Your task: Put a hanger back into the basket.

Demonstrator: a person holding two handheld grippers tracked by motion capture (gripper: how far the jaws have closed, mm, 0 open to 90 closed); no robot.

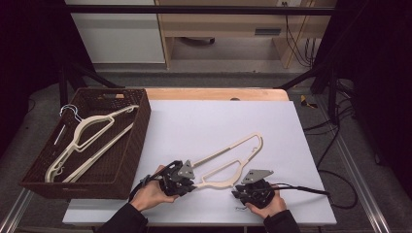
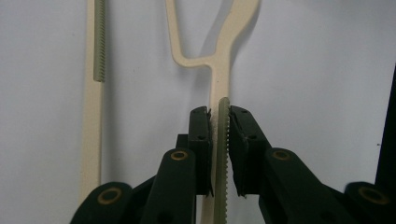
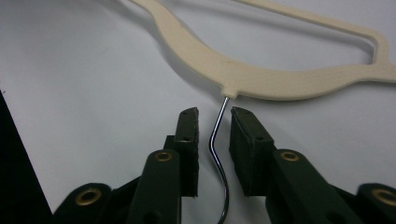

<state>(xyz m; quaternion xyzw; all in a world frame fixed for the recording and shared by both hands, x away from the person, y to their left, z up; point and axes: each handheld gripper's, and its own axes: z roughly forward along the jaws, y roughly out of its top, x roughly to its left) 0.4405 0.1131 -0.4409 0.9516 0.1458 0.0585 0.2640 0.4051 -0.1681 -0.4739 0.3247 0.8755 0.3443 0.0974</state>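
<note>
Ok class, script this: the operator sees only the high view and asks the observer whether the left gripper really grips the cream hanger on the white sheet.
Observer: Yes. The left gripper is shut on the hanger, pressing its ribbed green strip.
Operator: And the right one?
Observer: The right gripper straddles the wire hook; gaps show beside both fingers, so no pinch yet.

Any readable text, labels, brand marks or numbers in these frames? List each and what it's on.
None readable.
Cream hanger on the white sheet: no print or moulded mark shows.
Hangers in the wicker basket: no lettering shows.
Left gripper and right gripper: black jaws, no markings.
Dark plate on the cabinet at the back: too small and blurred to tell.
</note>
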